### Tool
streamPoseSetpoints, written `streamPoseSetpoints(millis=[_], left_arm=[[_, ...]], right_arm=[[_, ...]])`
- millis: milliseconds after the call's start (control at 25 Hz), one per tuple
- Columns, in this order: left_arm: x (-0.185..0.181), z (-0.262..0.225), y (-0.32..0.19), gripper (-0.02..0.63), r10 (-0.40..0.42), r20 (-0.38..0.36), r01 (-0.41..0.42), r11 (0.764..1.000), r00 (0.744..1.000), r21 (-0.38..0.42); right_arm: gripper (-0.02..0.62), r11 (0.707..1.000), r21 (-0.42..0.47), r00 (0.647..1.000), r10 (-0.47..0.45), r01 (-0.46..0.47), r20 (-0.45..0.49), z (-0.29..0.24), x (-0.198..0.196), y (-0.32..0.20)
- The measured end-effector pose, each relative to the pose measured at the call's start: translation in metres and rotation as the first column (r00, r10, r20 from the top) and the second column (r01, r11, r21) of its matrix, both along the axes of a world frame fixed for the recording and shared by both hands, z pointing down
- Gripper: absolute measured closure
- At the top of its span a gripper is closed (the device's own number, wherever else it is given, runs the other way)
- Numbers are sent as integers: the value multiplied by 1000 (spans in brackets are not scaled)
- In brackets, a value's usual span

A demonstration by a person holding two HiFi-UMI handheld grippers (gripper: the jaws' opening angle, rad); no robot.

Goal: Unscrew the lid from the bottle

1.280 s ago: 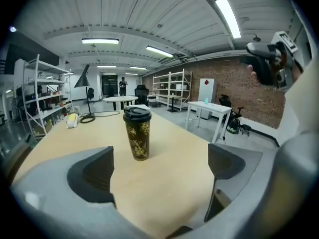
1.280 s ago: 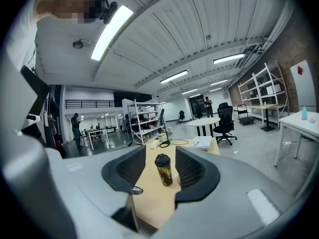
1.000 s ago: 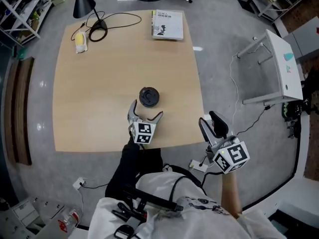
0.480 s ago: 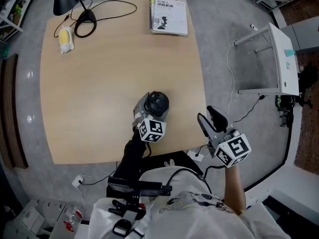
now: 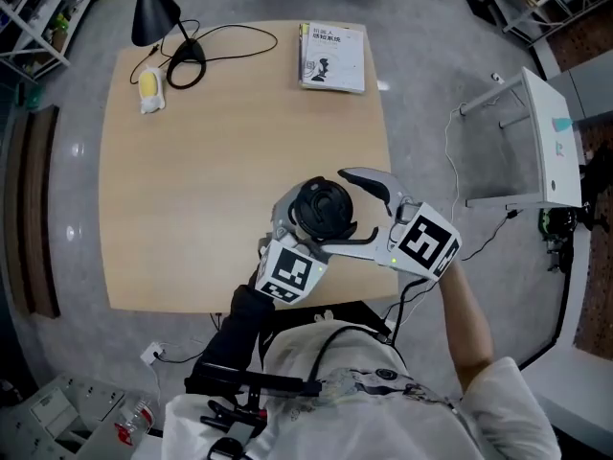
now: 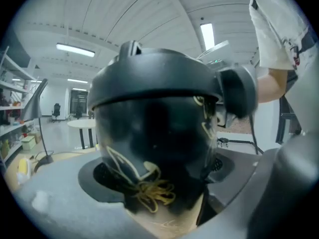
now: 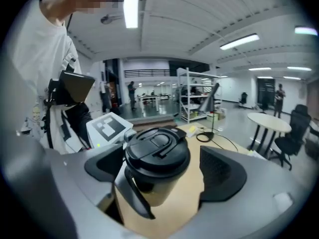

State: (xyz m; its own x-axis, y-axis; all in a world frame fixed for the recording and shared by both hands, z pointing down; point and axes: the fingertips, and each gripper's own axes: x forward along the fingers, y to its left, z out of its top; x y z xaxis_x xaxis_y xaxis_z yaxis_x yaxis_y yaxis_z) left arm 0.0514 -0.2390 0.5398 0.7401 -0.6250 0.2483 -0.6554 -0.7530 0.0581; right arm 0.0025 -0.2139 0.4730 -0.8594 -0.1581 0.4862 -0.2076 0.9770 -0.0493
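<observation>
A dark bottle [image 6: 154, 148] with a black flip lid [image 5: 323, 209] is lifted off the wooden table [image 5: 192, 161]. My left gripper [image 5: 305, 230] grips its body from below, its jaws still closing on it; its marker cube [image 5: 290, 271] faces the head camera. My right gripper [image 5: 340, 209] reaches in from the right with its jaws opening. They straddle the lid [image 7: 157, 151]: the left pad is close to it, the right pad [image 7: 222, 176] stands clear. In the left gripper view the bottle fills the gap between the jaws.
A book [image 5: 333, 44] lies at the table's far edge. A black desk lamp [image 5: 153, 12] with its cable and a yellow object [image 5: 148, 84] are at the far left corner. A white stand [image 5: 546, 132] is on the floor to the right.
The left gripper has closed round the bottle and raised it off the table. The right gripper has swung in from beyond the table's right edge to the lid, and its jaws have spread.
</observation>
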Motion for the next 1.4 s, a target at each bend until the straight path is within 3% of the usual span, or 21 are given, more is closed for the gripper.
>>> streamPoseSetpoints(millis=[160,240,320,400,440,480,520,560,640,680,720,800,880,960,1000,1080,1200,1240,1280,1320,1400], left_arm=[[28,-62,27,166,130,-38,-128,991,991,47],[42,-84,46,166,213,-42,-210,975,976,67],[59,-106,70,166,316,-42,-312,947,948,83],[78,-128,93,166,404,-82,-397,914,911,85],[84,-135,101,165,419,-116,-412,908,901,80],[88,-139,105,164,408,-146,-402,913,901,69],[88,-139,104,164,370,-161,-367,929,915,50],[83,-135,100,164,304,-154,-304,952,940,24],[63,-122,82,164,106,-85,-107,994,991,-4],[50,-117,72,163,-5,-37,5,1000,999,9],[37,-115,63,163,-102,9,102,994,995,36],[20,-119,55,161,-204,70,197,976,976,92],[19,-128,57,161,-187,85,176,976,979,126],[29,-140,66,163,-94,64,84,986,994,142],[34,-146,73,163,-19,44,13,989,999,151],[41,-160,96,164,177,20,-177,969,984,172],[49,-174,137,164,427,6,-421,890,904,175],[50,-177,144,164,464,-15,-455,874,885,171],[50,-179,146,164,475,-43,-463,871,879,166],[48,-179,143,164,460,-67,-446,882,885,154],[35,-172,126,163,363,-81,-353,928,928,117]], right_arm=[[127,970,110,975,-221,216,37,-51,-4,30],[127,920,136,924,-378,368,58,-74,8,51],[127,802,147,804,-591,579,60,-93,26,78],[127,639,120,633,-769,760,89,-110,46,102],[127,585,88,575,-810,806,114,-117,52,110],[125,572,48,563,-816,819,134,-121,55,113],[91,604,15,596,-790,797,142,-125,56,111],[33,669,2,661,-734,743,155,-130,57,105],[6,842,9,811,-522,540,265,-151,56,87],[6,908,5,861,-400,420,316,-158,55,80],[6,946,8,895,-308,323,323,-157,54,77],[6,972,72,938,-235,224,256,-144,41,77],[16,957,171,940,-267,234,211,-143,20,80],[126,899,248,898,-407,362,165,-150,10,93],[138,855,266,861,-491,446,134,-152,10,102],[141,742,259,747,-658,619,97,-159,14,124],[141,503,208,489,-864,839,117,-171,22,159],[138,456,182,437,-889,871,137,-175,22,165],[130,461,149,440,-885,875,153,-176,20,164],[97,519,115,500,-851,847,158,-176,17,158],[40,722,88,706,-690,686,158,-176,10,132]])
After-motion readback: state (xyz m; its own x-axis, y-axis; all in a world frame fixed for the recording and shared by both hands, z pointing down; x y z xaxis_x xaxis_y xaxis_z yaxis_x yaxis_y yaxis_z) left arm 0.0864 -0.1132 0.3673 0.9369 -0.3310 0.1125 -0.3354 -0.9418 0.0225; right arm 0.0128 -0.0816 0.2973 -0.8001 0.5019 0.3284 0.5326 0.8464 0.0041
